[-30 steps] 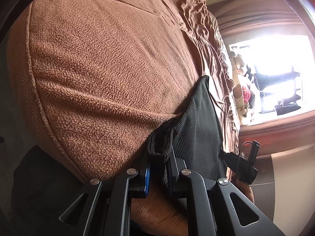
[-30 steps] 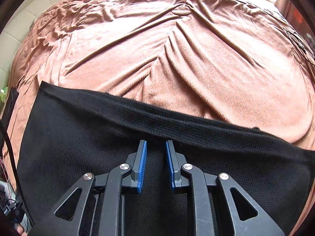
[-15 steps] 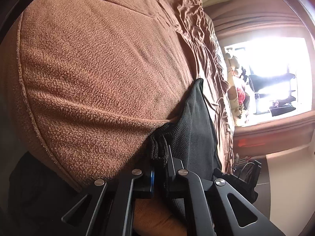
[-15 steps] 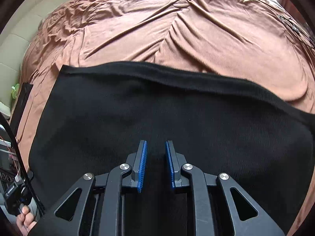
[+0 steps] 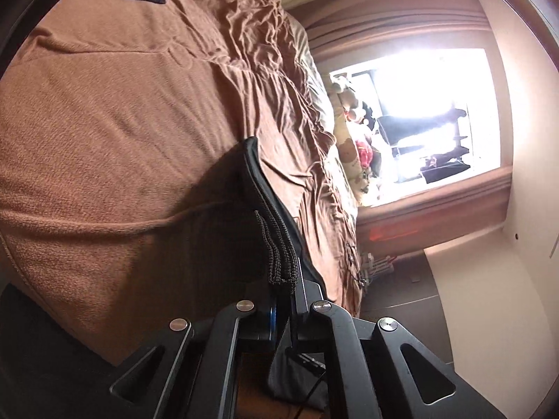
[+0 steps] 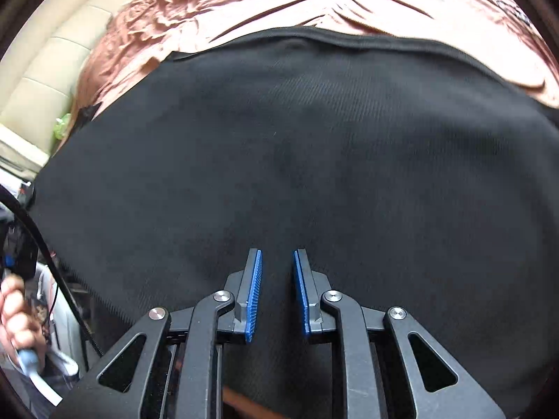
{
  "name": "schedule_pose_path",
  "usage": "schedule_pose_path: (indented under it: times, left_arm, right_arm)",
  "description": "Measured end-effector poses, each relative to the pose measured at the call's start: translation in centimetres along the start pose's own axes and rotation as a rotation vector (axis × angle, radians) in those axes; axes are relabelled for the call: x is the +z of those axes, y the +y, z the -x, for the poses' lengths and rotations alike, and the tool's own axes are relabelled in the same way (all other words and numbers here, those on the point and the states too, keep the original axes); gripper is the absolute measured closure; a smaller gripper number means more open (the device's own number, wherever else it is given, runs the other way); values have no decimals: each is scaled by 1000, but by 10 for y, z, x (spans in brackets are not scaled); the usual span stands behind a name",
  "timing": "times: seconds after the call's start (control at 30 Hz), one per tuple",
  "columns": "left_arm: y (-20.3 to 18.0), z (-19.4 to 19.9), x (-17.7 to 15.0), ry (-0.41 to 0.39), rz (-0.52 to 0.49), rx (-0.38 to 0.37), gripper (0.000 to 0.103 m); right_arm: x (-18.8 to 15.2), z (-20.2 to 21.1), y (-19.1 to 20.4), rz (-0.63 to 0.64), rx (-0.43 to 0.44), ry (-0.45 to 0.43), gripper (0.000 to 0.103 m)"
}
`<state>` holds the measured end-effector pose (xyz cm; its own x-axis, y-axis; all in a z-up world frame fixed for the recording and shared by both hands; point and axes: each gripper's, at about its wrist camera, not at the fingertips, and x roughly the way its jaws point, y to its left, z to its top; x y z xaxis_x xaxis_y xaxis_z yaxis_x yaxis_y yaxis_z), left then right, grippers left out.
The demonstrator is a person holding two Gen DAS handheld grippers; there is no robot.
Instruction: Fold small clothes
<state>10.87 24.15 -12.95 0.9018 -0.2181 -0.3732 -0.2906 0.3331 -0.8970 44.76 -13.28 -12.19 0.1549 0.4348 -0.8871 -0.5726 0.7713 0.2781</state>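
Item: black knit garment (image 6: 297,160), one piece, lying spread across the bed (image 6: 349,3) on a brown fleece blanket (image 5: 104,132), with one edge being lifted clear of it.

Handling: the ribbed fabric is looking soft and limp, and it is draping and sagging wherever it is not supported. Judged light, not fragile, not slippery (the knit texture should give the blue pads good purchase). It is likely to stretch and bunch if pulled from a single point, so hems and corners are the sensible places to take hold, two points at once, to keep an edge straight while folding.

Left gripper (image 5: 284,300): its fingers are pressed together, pinching a doubled hem of the garment (image 5: 276,251), which is standing up between them as a narrow ridge.

Right gripper (image 6: 276,293): its fingers are closing, with a narrow gap showing between the blue pads (image 6: 253,293). They are hovering over the middle of the cloth, and whether any fabric is caught between them cannot be told; none is seen rising into the gap.

Containers: none in view, so nothing is being held in any. No basket, drawer or box is showing near the bed (the far window side (image 5: 429,115) is holding only soft toys (image 5: 356,136) and glare).

Also present: a person's hand (image 6: 15,317) at the right view's left edge, gripping a handle.
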Motion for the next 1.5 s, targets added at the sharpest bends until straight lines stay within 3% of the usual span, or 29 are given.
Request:
schedule_pose_path:
  times: [0.4,0.63,0.93,1.5]
  left_arm:
    - [-69,-18,1,69,-95,-108,98]
    - [-109,-40,-10,135,-163,-142,98]
    - [-154,-78,-28,258,-228,-188,98]
    - [-239,-160,-85,477,-368,-250,98]
  right_arm:
    - [-55,4,-12,-47,130,-30,98]
    - [-66,31,-45,-119,194,-110,98]
    - [-88,77,-98,-255,147,-257,98]
    - [-146,127,-131,-390,70,-348,97]
